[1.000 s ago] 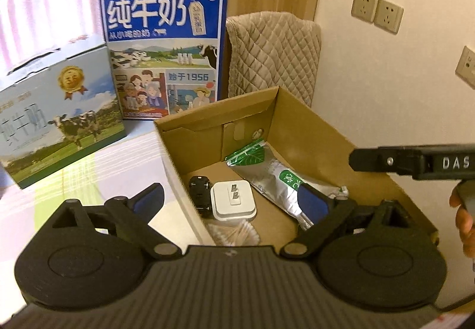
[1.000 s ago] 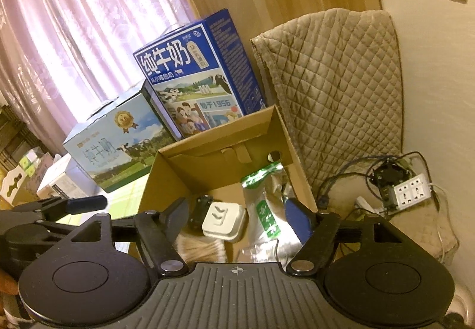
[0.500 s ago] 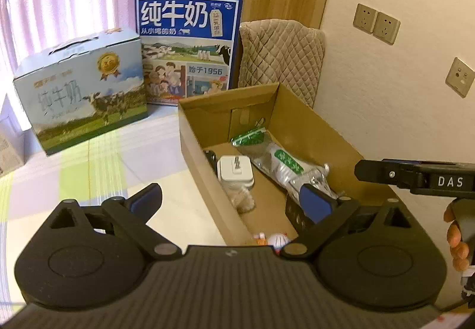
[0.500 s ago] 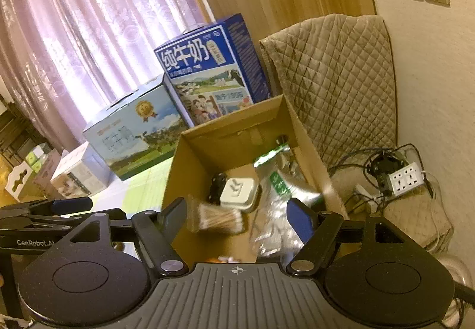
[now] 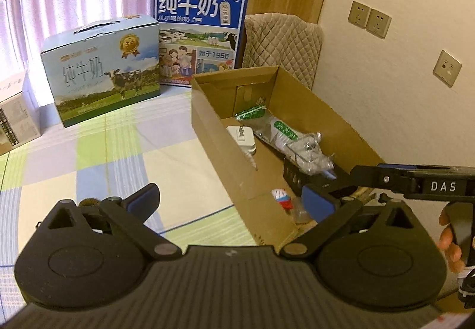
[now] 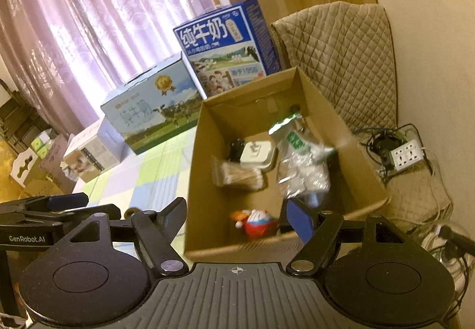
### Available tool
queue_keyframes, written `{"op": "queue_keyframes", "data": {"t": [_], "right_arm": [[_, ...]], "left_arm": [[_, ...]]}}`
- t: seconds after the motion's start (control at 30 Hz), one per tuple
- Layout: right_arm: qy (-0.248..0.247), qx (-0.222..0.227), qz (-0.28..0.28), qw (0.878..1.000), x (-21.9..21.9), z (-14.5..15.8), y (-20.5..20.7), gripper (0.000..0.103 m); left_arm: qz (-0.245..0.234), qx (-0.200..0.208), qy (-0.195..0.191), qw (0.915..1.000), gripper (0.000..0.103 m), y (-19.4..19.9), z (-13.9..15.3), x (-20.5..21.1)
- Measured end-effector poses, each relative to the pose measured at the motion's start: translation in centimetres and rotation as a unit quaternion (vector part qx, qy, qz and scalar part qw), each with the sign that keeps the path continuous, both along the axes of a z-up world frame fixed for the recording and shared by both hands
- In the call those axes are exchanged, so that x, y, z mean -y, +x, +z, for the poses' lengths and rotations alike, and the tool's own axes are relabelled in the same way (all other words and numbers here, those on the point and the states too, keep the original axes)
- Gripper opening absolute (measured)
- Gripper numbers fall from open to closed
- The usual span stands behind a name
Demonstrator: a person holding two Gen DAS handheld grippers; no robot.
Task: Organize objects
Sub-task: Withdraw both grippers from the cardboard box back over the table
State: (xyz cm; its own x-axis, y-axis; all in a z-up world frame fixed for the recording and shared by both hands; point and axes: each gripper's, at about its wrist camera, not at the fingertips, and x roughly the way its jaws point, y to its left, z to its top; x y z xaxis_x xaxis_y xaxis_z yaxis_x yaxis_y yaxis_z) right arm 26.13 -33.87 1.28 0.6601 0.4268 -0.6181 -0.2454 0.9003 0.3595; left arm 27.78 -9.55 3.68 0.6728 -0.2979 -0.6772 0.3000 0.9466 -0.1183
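Both hand-held grippers empty, jaws spread wide: left hand-held gripper point(image 5: 230, 200), right hand-held gripper point(image 6: 237, 214). Each hovers at the near end of the open cardboard box point(image 6: 194, 180), which sits on the checked floor mat point(image 5: 89, 157).

Box long axis runs 6 to 12 o'clock in the right wrist view. Contents, near to far:
- red/white/blue toy figure point(image 6: 256, 223) at the 6 o'clock end
- bundle of cotton swabs point(image 6: 237, 174), long axis roughly 9 to 3 o'clock, blurred
- white charger plug point(image 6: 256, 154) with a black item point(image 6: 236, 148) just beside it at 9 o'clock
- clear plastic pouch with green label point(image 6: 299, 157), long axis pointing toward 11 o'clock; label text unreadable

Behind the box at 12 o'clock: blue milk carton case point(image 5: 200, 35) printed "纯牛奶" and "始于1956". At its 9 o'clock: pale blue milk case point(image 5: 102, 71) with a cow and a gold medal badge.

Writing on the rigs: "DAS" on the right unit point(image 5: 442, 186), "GenRobot.AI" on the left point(image 6: 26, 238).

Power strip point(image 6: 406, 155) with tangled cables at the box's 3 o'clock.
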Motion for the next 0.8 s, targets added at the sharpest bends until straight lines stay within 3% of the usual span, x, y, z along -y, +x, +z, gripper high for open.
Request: {"op": "queue_keyframes", "data": {"t": [0.8], "right_arm": [[-0.030,-0.053,0.069,0.996,-13.4,-3.8,-6.7,0.072]], "left_arm": [[0.065,-0.029,-0.005,0.9974,0.102,-6.6,-2.1,-13.3]]}}
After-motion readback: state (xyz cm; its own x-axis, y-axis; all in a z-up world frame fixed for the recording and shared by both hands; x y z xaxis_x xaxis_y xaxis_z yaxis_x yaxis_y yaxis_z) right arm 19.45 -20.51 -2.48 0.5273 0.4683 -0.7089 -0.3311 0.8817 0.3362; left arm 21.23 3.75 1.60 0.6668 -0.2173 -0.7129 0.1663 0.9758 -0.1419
